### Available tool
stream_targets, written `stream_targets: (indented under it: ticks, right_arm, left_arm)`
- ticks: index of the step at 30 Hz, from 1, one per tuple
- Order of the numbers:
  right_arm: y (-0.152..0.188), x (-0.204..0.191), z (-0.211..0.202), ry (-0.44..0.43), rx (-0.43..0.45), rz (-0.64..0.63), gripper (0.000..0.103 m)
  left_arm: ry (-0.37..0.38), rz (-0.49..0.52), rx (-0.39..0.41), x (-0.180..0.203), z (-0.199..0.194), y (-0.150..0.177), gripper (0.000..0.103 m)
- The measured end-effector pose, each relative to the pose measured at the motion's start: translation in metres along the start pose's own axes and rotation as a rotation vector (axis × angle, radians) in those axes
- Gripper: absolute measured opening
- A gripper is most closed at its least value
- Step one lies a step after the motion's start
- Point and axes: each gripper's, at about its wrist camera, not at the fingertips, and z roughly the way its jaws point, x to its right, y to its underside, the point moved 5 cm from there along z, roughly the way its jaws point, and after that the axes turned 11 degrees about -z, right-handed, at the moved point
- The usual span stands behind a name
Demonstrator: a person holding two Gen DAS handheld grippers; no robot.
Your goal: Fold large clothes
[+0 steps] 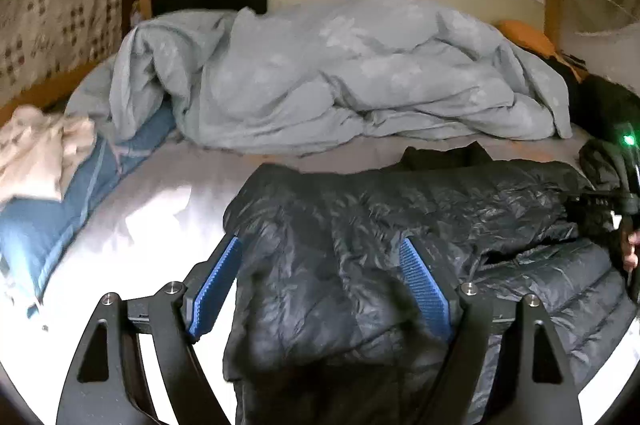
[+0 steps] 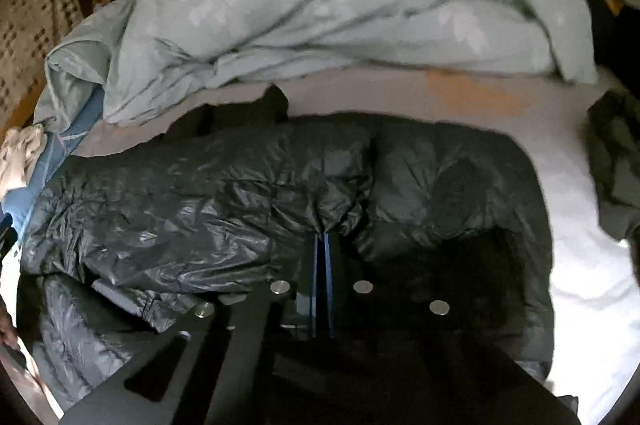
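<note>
A dark, shiny puffer jacket lies spread across the white bed sheet. My left gripper hangs just above its left part, its blue pads wide apart and gripping nothing. In the right wrist view the jacket fills the middle. My right gripper is shut there, with the fabric puckered into folds at its tips. From the left wrist view the right gripper and a hand appear at the jacket's right edge.
A rumpled pale blue duvet is heaped along the back of the bed. A blue cloth and a cream garment lie at the left. An orange pillow sits at the back right. Another dark garment lies at the right.
</note>
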Motion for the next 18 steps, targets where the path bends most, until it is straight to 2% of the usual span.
stream_targets:
  ticks: [4,11,15,18]
  right_arm:
    - [0.002,-0.008,-0.018,0.027,-0.002,-0.052,0.002]
    - [0.018,-0.002,-0.02,0.093,-0.062,-0.078,0.002]
    - [0.022,0.013,-0.02,0.108,-0.075,-0.032,0.002]
    - [0.027,0.018,-0.029,0.121,-0.089,-0.018,0.003]
  left_arm:
    - [0.011,-0.064,-0.043,-0.007,-0.001,0.0,0.08]
    - [-0.029,-0.056,-0.054,-0.009,-0.002,0.008,0.08]
    - [-0.012,-0.051,-0.024,-0.007,-0.015,0.006,0.08]
    - [0.036,-0.028,-0.027,-0.001,-0.029,0.011,0.08]
